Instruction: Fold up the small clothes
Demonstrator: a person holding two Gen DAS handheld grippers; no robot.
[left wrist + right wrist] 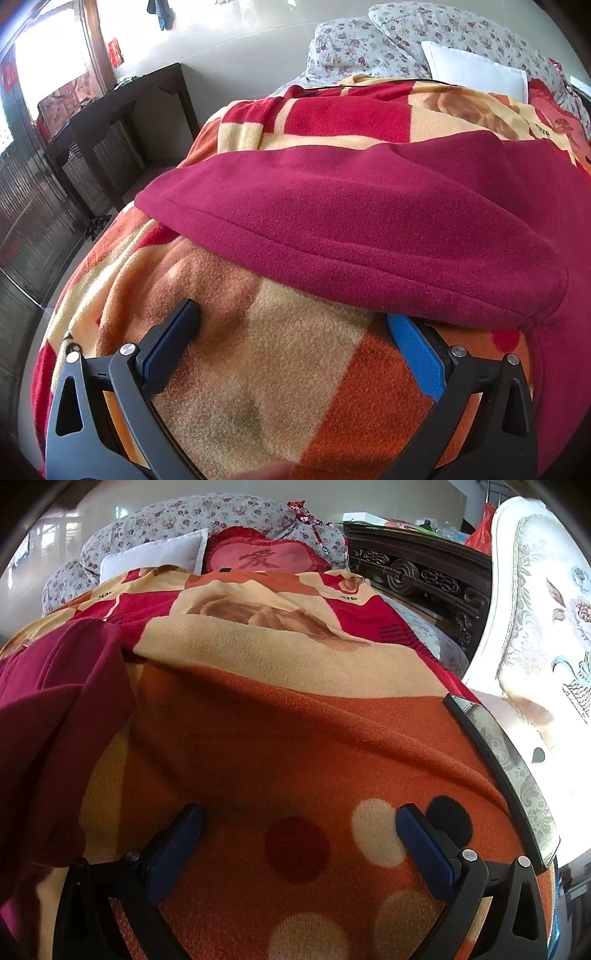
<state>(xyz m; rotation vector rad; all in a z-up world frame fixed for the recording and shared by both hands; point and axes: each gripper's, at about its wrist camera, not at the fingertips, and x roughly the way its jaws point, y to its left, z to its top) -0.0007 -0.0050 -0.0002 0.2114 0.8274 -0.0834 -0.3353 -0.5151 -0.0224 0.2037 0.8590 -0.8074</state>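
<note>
A dark red fleece garment (351,229) lies spread on a bed covered by an orange, red and cream blanket (258,369). Its hemmed edge runs across the left wrist view, just beyond my left gripper (295,317). That gripper is open and empty, low over the blanket, its right pad (417,354) close under the garment's edge. In the right wrist view the garment (55,720) lies at the left. My right gripper (301,812) is open and empty over the dotted part of the blanket (295,738), to the right of the garment.
Floral pillows (369,40), a white pillow (476,70) and a red heart cushion (266,557) lie at the head of the bed. A dark phone (506,771) lies at the blanket's right edge beside a white upholstered chair (535,609). A dark wooden table (110,122) stands left.
</note>
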